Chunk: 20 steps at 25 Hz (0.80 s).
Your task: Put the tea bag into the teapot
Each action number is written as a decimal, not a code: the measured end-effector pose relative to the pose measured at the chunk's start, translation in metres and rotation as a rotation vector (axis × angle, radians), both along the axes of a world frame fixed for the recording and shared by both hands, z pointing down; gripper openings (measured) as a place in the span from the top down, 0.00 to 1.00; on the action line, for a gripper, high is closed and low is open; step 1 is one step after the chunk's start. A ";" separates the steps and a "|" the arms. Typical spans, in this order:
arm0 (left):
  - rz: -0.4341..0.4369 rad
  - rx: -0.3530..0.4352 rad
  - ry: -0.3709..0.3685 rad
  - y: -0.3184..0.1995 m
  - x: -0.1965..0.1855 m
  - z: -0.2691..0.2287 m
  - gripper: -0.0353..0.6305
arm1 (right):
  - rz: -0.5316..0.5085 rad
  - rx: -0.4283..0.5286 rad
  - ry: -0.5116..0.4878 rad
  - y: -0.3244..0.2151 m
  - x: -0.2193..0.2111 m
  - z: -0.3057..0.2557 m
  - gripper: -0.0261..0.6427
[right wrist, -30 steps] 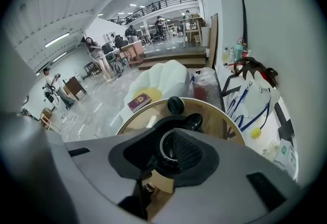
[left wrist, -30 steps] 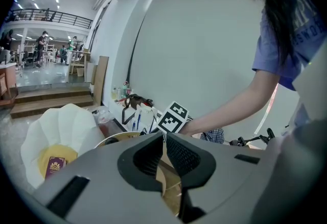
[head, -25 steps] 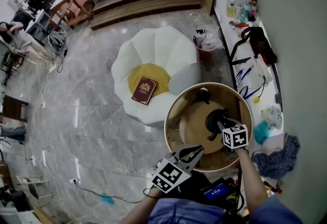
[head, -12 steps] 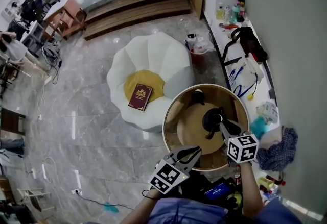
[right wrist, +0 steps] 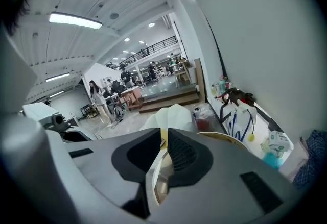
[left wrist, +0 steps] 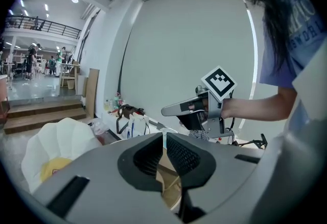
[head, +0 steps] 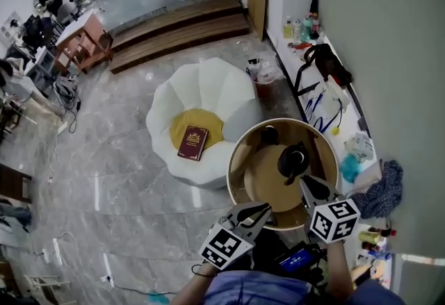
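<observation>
A black teapot (head: pixel 293 159) stands on a pale round board on the round wooden table (head: pixel 240 151), with a small dark vessel (head: pixel 269 134) behind it. My right gripper (head: pixel 303 181) hovers just short of the teapot, over the table's near right side, jaws together. My left gripper (head: pixel 266 207) is at the table's near edge, also shut. In the left gripper view the tips (left wrist: pixel 164 137) meet, and the right gripper (left wrist: pixel 171 110) shows ahead. The right gripper view shows its closed jaws (right wrist: pixel 163 136) over the table rim (right wrist: pixel 225 139). I see no tea bag anywhere.
A white petal-shaped chair (head: pixel 201 92) with a yellow cushion and a dark red book (head: pixel 192 142) stands left of the table. A red bin (head: pixel 263 81) is behind it. A white counter (head: pixel 348 123) with a black bag and bottles runs along the right wall.
My right gripper has drawn back from the teapot toward the table's near edge. The left gripper has barely moved. The head view has tilted up a little.
</observation>
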<state>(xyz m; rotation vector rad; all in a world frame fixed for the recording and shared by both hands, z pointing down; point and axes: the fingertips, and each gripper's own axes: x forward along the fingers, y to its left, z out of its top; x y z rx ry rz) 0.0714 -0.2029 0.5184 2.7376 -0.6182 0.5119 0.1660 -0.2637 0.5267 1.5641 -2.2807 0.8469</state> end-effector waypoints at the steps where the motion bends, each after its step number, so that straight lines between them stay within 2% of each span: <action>1: 0.001 0.003 0.002 0.006 -0.007 -0.003 0.92 | 0.006 0.008 -0.005 0.007 -0.008 -0.007 0.89; 7: -0.010 0.005 0.034 0.051 -0.054 -0.017 0.92 | 0.023 0.038 -0.037 0.058 -0.060 -0.034 0.90; 12: 0.007 0.041 0.045 0.084 -0.089 -0.030 0.92 | 0.035 0.061 -0.068 0.101 -0.102 -0.049 0.91; 20: 0.008 0.026 0.085 0.128 -0.127 -0.031 0.92 | 0.065 0.054 -0.057 0.169 -0.139 -0.058 0.91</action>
